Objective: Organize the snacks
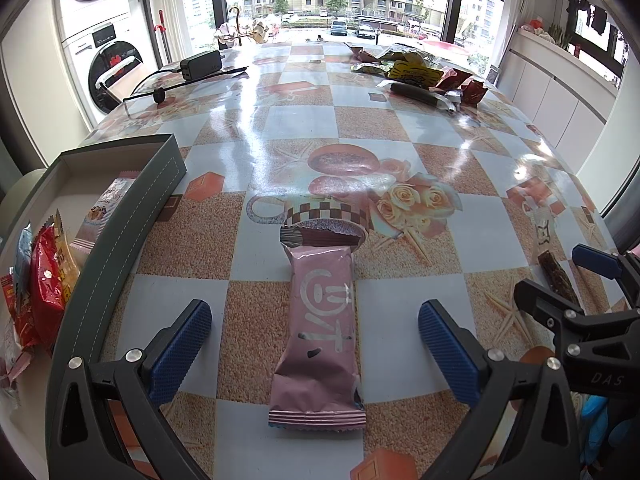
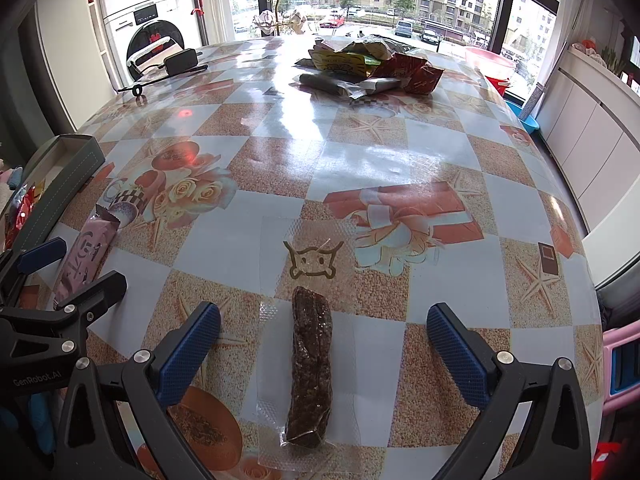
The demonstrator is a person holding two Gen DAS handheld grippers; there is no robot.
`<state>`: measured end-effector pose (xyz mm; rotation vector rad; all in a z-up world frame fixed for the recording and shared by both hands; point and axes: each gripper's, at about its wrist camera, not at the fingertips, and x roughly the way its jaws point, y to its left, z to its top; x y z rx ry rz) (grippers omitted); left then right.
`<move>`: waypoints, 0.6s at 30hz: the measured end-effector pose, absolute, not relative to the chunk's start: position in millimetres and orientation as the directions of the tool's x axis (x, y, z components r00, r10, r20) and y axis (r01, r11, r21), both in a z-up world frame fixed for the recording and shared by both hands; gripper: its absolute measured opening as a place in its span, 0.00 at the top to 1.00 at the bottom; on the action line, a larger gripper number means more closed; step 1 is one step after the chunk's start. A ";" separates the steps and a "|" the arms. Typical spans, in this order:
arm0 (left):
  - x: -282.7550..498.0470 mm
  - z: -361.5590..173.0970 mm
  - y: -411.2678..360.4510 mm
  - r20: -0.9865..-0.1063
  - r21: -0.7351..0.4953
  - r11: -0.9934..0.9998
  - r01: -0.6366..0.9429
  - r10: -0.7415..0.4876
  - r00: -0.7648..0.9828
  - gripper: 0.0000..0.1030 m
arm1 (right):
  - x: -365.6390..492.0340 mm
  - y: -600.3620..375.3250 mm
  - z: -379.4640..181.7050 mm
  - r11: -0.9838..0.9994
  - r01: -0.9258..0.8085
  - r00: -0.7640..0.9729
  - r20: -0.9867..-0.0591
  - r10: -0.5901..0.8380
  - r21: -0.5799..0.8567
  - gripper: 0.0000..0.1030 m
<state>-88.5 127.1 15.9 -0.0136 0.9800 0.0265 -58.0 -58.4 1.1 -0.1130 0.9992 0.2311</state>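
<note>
A pink foil snack bar lies on the table between the fingers of my left gripper, which is open around it without touching. It also shows in the right wrist view. A dark brown snack in a clear wrapper lies between the fingers of my right gripper, also open. That snack shows in the left wrist view, beside the right gripper. A grey box at the left holds several snack packets.
A pile of snack packets lies at the far right of the table; it also shows in the right wrist view. A black power adapter with cable lies far left. A washer stands beyond the table. White cabinets line the right wall.
</note>
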 end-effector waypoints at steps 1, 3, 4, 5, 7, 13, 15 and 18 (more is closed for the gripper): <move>-88.5 15.9 127.1 -0.831 0.000 1.000 -0.029 0.016 0.557 0.00 | -58.0 -58.4 1.1 0.970 -0.244 0.519 -0.843 0.141 0.012 0.00; -88.5 15.9 127.1 -0.830 0.000 1.000 -0.029 0.016 0.557 0.00 | -58.0 -58.4 1.1 0.970 -0.244 0.519 -0.843 0.141 0.012 0.00; -88.4 15.8 127.2 -0.830 0.000 1.000 -0.029 0.016 0.557 0.00 | -58.0 -58.4 1.1 0.970 -0.244 0.519 -0.843 0.141 0.012 0.00; -90.0 17.8 127.2 -0.830 0.000 1.000 -0.029 0.016 0.557 0.00 | -58.0 -58.4 1.0 0.970 -0.244 0.519 -0.843 0.141 0.012 0.00; -88.3 15.7 127.1 -0.830 0.000 1.000 -0.029 0.016 0.557 0.00 | -57.8 -58.4 1.1 0.970 -0.244 0.519 -0.843 0.141 0.012 0.00; -88.2 15.6 127.2 -0.830 0.000 1.000 -0.028 0.016 0.557 0.00 | -58.0 -58.4 1.0 0.970 -0.244 0.519 -0.843 0.141 0.012 0.00; -88.0 15.4 127.2 -0.830 0.000 1.000 -0.028 0.016 0.558 0.00 | -58.2 -58.4 0.9 0.970 -0.244 0.519 -0.843 0.141 0.012 0.00; -88.8 16.4 127.2 -0.830 0.000 1.000 -0.028 0.016 0.558 0.00 | -58.0 -58.4 1.0 0.970 -0.244 0.519 -0.843 0.141 0.012 0.00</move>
